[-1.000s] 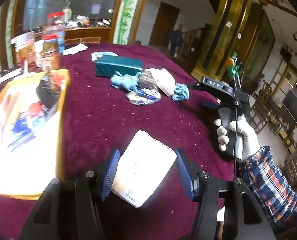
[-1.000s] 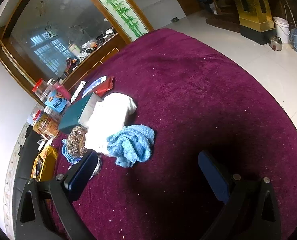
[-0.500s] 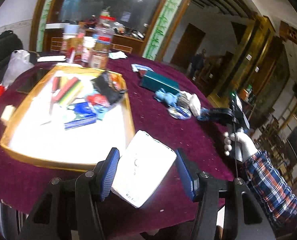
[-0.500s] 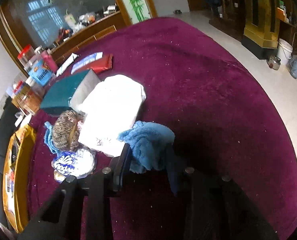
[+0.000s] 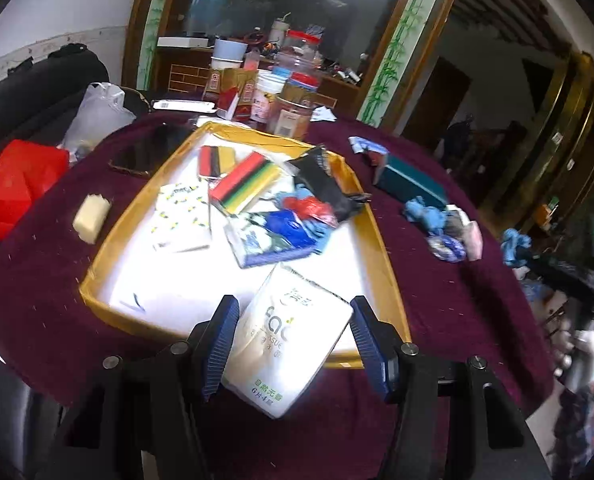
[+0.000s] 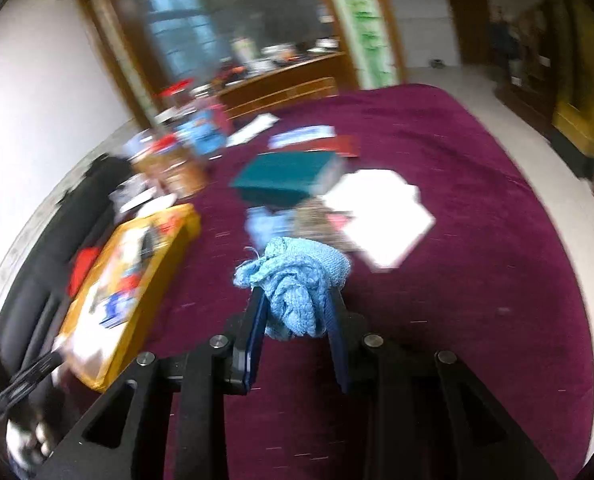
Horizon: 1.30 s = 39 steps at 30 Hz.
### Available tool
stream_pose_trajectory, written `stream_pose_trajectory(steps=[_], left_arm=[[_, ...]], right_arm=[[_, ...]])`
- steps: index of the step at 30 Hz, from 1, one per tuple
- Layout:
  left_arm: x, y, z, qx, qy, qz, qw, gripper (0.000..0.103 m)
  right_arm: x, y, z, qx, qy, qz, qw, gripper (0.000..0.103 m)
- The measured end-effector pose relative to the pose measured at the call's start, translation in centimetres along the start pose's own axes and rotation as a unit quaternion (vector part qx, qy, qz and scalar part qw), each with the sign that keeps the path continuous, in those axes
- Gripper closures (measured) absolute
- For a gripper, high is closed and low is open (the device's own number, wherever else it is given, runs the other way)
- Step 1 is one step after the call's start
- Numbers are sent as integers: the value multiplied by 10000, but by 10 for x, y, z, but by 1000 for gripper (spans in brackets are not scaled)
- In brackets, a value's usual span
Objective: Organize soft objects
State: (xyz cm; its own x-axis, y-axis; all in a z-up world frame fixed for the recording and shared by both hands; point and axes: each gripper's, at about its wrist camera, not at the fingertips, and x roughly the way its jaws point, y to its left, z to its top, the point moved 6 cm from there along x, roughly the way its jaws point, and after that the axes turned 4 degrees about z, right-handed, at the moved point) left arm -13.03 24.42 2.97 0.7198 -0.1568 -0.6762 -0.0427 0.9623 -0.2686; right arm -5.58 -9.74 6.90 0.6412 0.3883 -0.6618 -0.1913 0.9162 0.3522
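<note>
Since a second ago the left tool (image 5: pixel 293 344) swung from the bare table (image 5: pixel 437 288) to above the near edge of the yellow tray (image 5: pixel 377 240), carrying its white tissue pack (image 5: pixel 289 344) along; the right tool (image 6: pixel 297 320) had just closed its jaws on the blue knit cloth (image 6: pixel 293 280) and lifted it off the table. Left tool clamped on the tissue pack, which was tilted and overhung the tray's near rim. Right tool clenched on the blue cloth, held above the red-purple cover to the right of the tray. Inside the tray: a striped sponge (image 5: pixel 245 184), a black pouch (image 5: pixel 321 188), blue packets. Right of the tray lay a teal box (image 6: pixel 289 176), a white folded cloth (image 6: pixel 381 216) and a small heap of knitted items (image 5: pixel 441 228). Right view was blurred.
</note>
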Motion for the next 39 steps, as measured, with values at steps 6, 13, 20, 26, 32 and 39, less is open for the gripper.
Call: stream_pose_trajectory(steps=[6,13,20,26,32,39], left_arm=[[23,18,30,75,36,390,9992,39],[30,37,34,-641,97,-68,9979,32],[-21,54,16,-1176,-419,-477,9910,23],[-44,77,15,-1356,-705,-369,9876,23],[-46,76,13,-1315,-745,-645,9864,23],[-51,59,28,-989,-1018,-1161,9830,15]], right_arm=[[29,92,-9,-435,393,803,9950,75],[66,185,-37,-1181,960,1229,9807,74],[107,231,-72,-1679,1515,1175,9670,74],[129,236,-82,-1788,1701,840,9654,57],[85,208,-58,-1315,1156,836,9810,40],[-18,96,-70,-310,298,-461,9980,37]])
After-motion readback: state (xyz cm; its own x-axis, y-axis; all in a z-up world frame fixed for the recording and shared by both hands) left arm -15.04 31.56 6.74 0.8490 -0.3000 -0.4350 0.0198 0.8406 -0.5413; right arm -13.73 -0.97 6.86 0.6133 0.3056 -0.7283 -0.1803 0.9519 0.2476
